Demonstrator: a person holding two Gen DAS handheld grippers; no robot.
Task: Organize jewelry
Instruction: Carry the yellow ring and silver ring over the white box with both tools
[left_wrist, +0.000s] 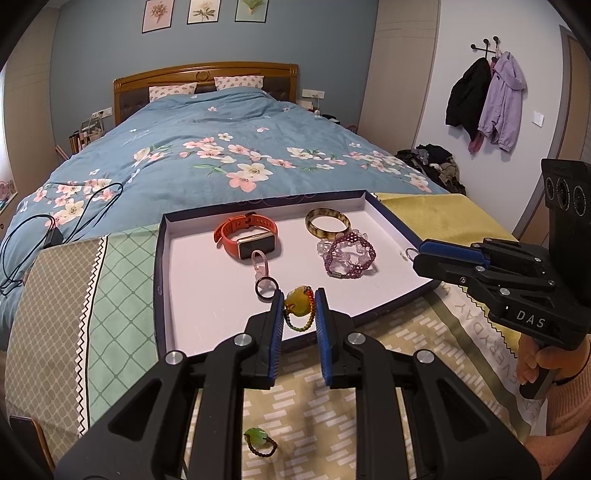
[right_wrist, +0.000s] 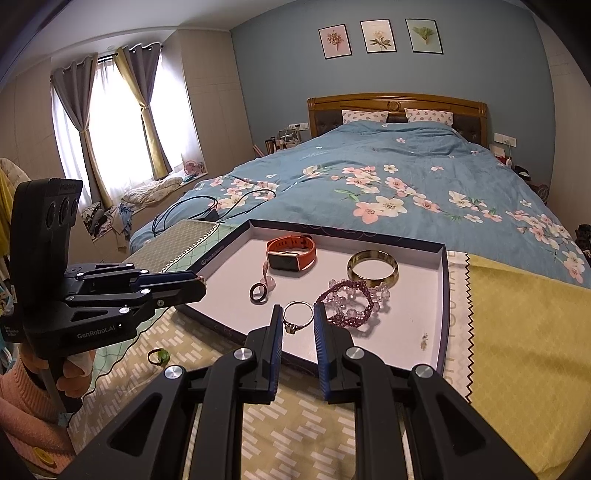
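Note:
A shallow white tray (left_wrist: 192, 295) with a dark rim lies on cloths at the foot of the bed. In it lie an orange watch (left_wrist: 246, 234), a horn-coloured bangle (left_wrist: 327, 223), a purple bead bracelet (left_wrist: 347, 254), a pink charm (left_wrist: 259, 260) and a dark ring (left_wrist: 266, 288). My left gripper (left_wrist: 299, 306) is shut on a yellow stone pendant (left_wrist: 297, 301) with a coloured bead loop, above the tray's near edge. My right gripper (right_wrist: 297, 320) is shut on a thin silver ring (right_wrist: 297, 317) over the tray. A green bead ring (left_wrist: 259, 440) lies on the cloth near me.
The tray (right_wrist: 441, 295) sits on patterned cloths (left_wrist: 369, 369), with a yellow cloth (right_wrist: 517, 332) to the right. Black cables (left_wrist: 55, 221) lie on the floral duvet (left_wrist: 221, 147). Coats (left_wrist: 484, 99) hang on the right wall. A small earring (right_wrist: 424, 341) lies in the tray.

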